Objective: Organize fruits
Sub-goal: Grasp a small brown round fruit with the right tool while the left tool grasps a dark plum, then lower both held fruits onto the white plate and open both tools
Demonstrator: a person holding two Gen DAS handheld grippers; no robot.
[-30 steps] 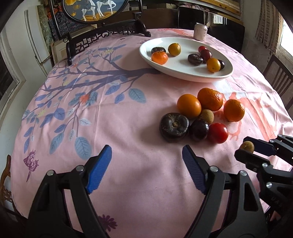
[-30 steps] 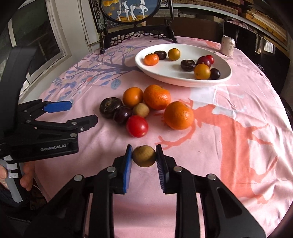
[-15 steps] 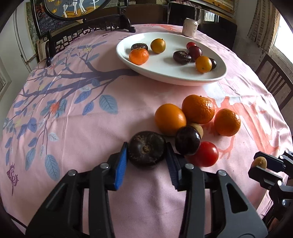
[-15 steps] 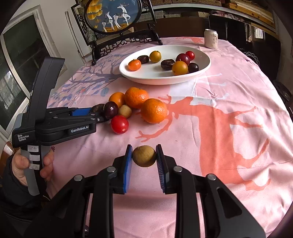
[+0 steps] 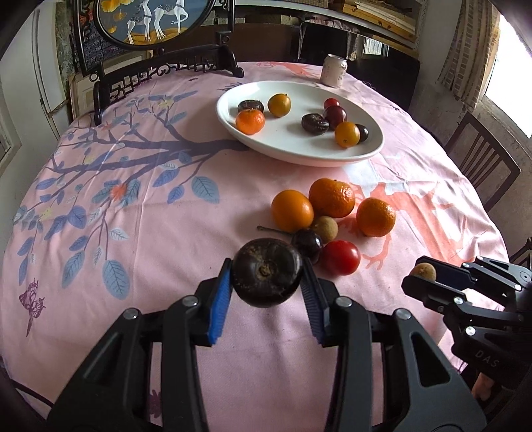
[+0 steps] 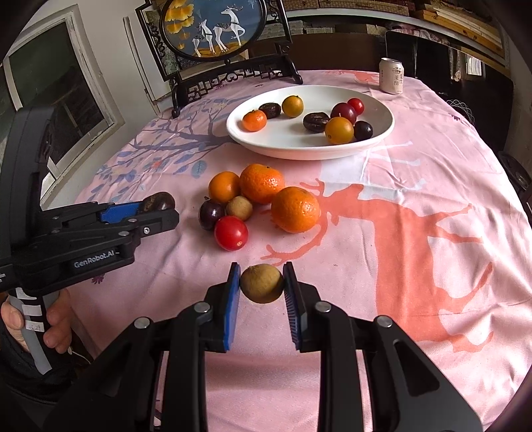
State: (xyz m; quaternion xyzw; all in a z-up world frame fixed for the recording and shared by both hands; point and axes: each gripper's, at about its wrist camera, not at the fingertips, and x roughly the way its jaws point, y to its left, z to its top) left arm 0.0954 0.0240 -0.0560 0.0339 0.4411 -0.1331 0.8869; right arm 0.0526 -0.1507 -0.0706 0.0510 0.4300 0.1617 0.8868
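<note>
My left gripper [image 5: 266, 282] is shut on a dark brown round fruit [image 5: 267, 271] and holds it above the pink tablecloth; it also shows in the right wrist view [image 6: 156, 202]. My right gripper [image 6: 261, 284] is shut on a small tan longan [image 6: 261, 283], lifted off the cloth. A loose pile lies ahead: three oranges [image 5: 332, 197], a red tomato [image 5: 340, 257], a dark plum [image 5: 307, 244] and a second longan [image 5: 326, 228]. The white oval plate [image 5: 292, 146] farther back holds several small fruits.
A drink can [image 5: 335, 70] stands behind the plate. A framed deer picture on a dark carved stand [image 6: 212, 30] sits at the table's far edge. A wooden chair [image 5: 478, 166] stands at the right. The table's front edge is close to both grippers.
My left gripper came forward, closed on the dark brown fruit, and has now lifted it off the cloth. My right gripper has kept holding the longan and moved back from the pile.
</note>
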